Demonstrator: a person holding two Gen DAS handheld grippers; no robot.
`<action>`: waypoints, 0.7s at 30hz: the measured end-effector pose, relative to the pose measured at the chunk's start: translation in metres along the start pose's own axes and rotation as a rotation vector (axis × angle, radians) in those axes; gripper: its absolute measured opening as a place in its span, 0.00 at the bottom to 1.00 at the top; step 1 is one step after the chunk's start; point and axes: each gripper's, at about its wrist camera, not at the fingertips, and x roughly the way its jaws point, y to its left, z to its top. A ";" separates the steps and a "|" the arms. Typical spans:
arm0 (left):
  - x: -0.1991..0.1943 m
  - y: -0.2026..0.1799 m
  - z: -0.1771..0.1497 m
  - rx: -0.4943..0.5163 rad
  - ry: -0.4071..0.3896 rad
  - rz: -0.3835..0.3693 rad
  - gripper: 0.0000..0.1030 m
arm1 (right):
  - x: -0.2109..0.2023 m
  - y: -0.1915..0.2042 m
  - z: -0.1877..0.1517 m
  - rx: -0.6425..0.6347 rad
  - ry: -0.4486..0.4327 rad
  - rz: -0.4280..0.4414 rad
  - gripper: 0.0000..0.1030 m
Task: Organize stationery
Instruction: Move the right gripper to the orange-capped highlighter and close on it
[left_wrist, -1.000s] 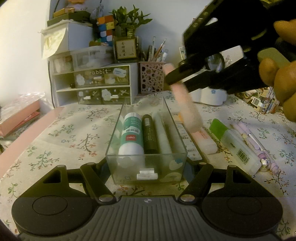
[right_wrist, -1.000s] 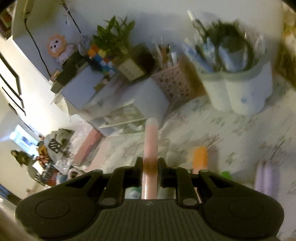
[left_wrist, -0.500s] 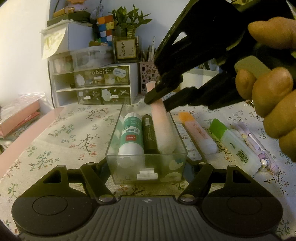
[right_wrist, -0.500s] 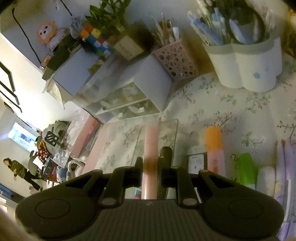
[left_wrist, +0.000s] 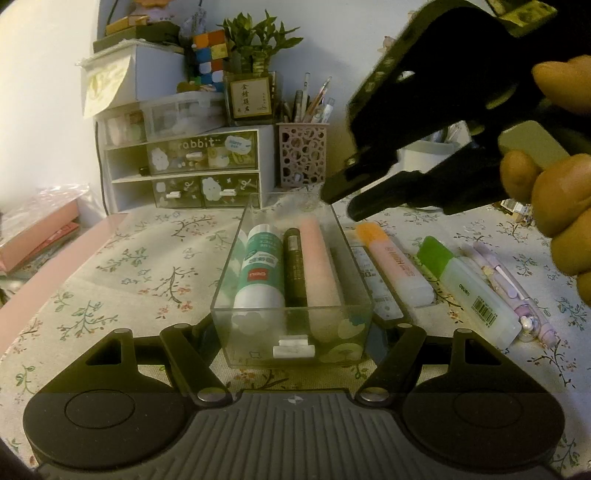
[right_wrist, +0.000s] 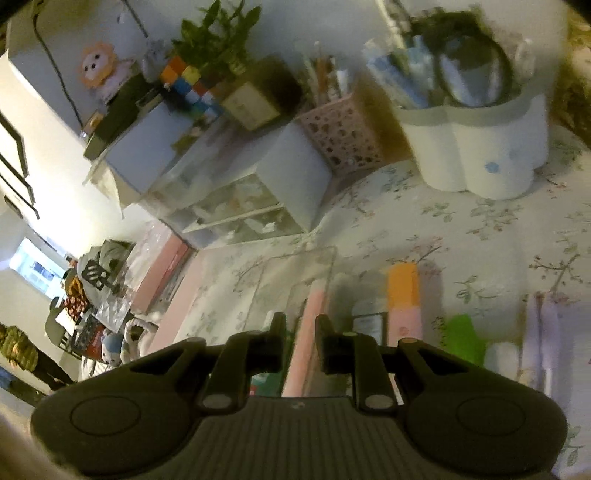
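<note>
Pink and pale, the highlighter (left_wrist: 319, 266) now lies flat inside the clear plastic box (left_wrist: 291, 332), along its right wall, touching the dark pen (left_wrist: 294, 273) that sits beside the green-and-white glue bottle (left_wrist: 258, 273). Half a second ago the right gripper (right_wrist: 300, 332) was clamped on that highlighter and lowering it into the box; now its fingers (right_wrist: 277, 345) have spread and nothing is between them, the pink barrel showing only through the gap, below and apart from the tips. In the left wrist view the right gripper (left_wrist: 341, 201) hangs just above the far right corner of the box, lifted off its contents. This item looks placed, so the step in hand is over.

The left gripper (left_wrist: 291, 354) has not shifted: its fingers (left_wrist: 184, 354) are wide apart on either side of the near end of the box, close against its walls. I cannot tell whether they actually press it or merely bracket it.

Left on the floral desk (left_wrist: 129, 266), just right of the box, are a flat labelled item (left_wrist: 373, 280), an orange-capped highlighter (left_wrist: 391, 262), a green-capped glue stick (left_wrist: 469, 288) and a lilac pen (left_wrist: 509, 288), side by side. By my reading the orange-capped one, nearest the released fingers, is the likely next pick.
</note>
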 end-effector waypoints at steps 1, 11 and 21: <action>0.000 0.000 0.000 0.000 0.000 0.000 0.71 | -0.003 -0.003 0.001 0.008 -0.008 0.002 0.22; 0.000 0.000 0.000 0.000 0.000 0.000 0.70 | -0.045 -0.053 0.010 0.099 -0.114 -0.085 0.22; 0.000 0.000 0.000 0.000 0.000 0.000 0.70 | -0.047 -0.063 -0.006 0.081 -0.080 -0.165 0.22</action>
